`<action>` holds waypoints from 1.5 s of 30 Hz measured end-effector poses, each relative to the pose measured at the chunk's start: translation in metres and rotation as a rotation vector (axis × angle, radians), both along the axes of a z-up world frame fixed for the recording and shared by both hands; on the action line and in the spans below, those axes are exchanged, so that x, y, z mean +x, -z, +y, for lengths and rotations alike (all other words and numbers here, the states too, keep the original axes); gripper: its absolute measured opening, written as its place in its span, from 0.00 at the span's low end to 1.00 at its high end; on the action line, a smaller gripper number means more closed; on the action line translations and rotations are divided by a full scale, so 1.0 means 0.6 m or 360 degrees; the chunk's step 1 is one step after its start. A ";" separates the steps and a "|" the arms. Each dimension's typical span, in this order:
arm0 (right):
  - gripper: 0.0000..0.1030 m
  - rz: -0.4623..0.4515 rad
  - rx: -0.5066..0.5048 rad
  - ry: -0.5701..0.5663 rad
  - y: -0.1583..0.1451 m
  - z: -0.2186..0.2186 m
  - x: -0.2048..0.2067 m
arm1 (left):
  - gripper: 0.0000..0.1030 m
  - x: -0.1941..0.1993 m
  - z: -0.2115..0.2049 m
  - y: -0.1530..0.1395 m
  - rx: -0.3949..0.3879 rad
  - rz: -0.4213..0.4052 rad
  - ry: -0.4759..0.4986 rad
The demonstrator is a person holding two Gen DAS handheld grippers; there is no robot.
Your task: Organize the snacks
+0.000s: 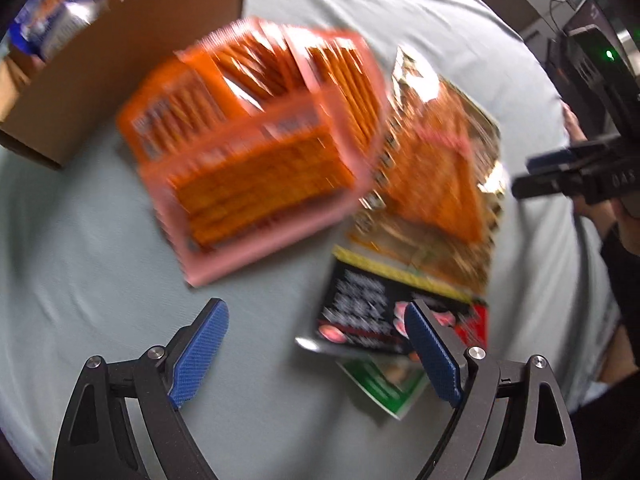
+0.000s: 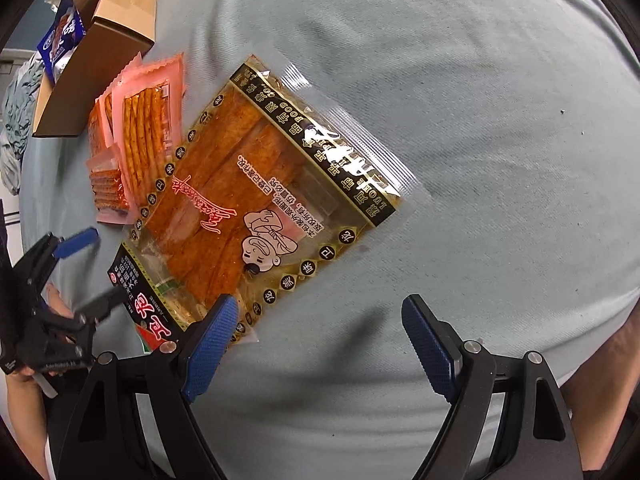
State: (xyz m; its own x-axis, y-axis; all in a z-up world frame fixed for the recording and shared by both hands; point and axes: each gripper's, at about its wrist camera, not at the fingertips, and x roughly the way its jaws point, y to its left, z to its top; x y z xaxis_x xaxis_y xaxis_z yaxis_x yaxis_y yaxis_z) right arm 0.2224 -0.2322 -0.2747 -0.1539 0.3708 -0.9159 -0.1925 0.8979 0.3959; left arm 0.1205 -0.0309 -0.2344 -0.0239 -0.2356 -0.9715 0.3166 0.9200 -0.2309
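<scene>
Both grippers, left (image 1: pixel 316 344) and right (image 2: pixel 320 340), gape wide, holding nothing. Snack packs lie on the cloth (image 2: pixel 480 120) just ahead: pink packs (image 1: pixel 248 152), a gold bag (image 2: pixel 260 184), overlapping near the box (image 2: pixel 100 60). A pinch may catch two slick packs, or cloth.

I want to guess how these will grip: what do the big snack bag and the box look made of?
The big snack bag looks like glossy clear plastic film: glare streaks, contents showing through. The box looks like plain matte brown cardboard with folded flaps.
</scene>
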 end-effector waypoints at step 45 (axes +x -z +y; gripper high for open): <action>0.81 -0.0289 0.0112 -0.0381 -0.050 0.095 -0.045 | 0.00 -0.049 0.122 -0.441 -0.0868 -0.0682 -0.0539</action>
